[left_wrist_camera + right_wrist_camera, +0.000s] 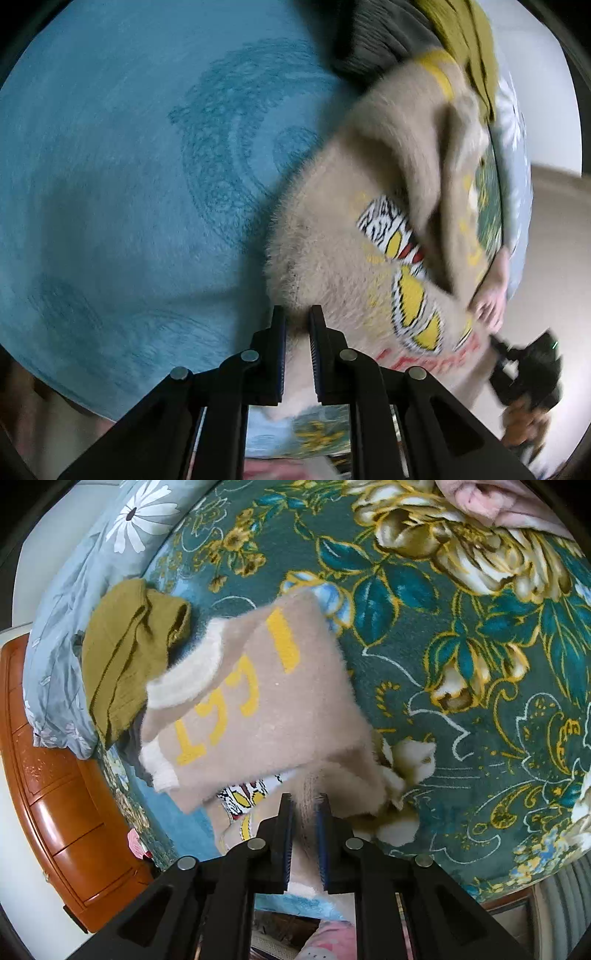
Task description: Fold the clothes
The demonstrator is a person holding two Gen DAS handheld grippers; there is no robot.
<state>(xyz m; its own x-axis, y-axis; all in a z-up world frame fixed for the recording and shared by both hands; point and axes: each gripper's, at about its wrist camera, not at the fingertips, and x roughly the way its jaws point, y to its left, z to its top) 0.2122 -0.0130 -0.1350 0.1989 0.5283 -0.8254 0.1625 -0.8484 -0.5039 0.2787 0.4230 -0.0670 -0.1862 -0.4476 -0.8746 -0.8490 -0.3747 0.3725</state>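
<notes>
The beige fuzzy sweater (258, 709) lies near the bed's edge, partly on the teal floral blanket (461, 664) and partly on the plain blue cover (110, 184) beside it, with one flap bearing yellow lettering already turned over so the striped yellow print (410, 295) peeks out beneath. Both grippers have hold of it. The left gripper (297, 325) is nearly shut, its jaws pinching the furry hem at the sweater's near corner. The right gripper (304, 808) is likewise almost closed, with a ridge of beige pile caught between its pads, close to where the sweater overlaps a white flower on the blanket.

The step in hand looks like carrying a fold across the body of the sweater. To do it well, I judge both grips should take the full thickness of the knit and not just loose pile (the fluff makes it hard to tell how deep either bite goes), since a pinch on fibres alone could slip as soon as the cloth is lifted. The two grippers should rise together and move at the same pace so the carried edge stays straight, then lay it down parallel to the opposite side without dragging the flap that is already turned.

An olive-green garment (125, 657) sits crumpled at the pillow end of the bed, just beside the sweater's collar; the fold should land short of it so the two do not tangle.
</notes>
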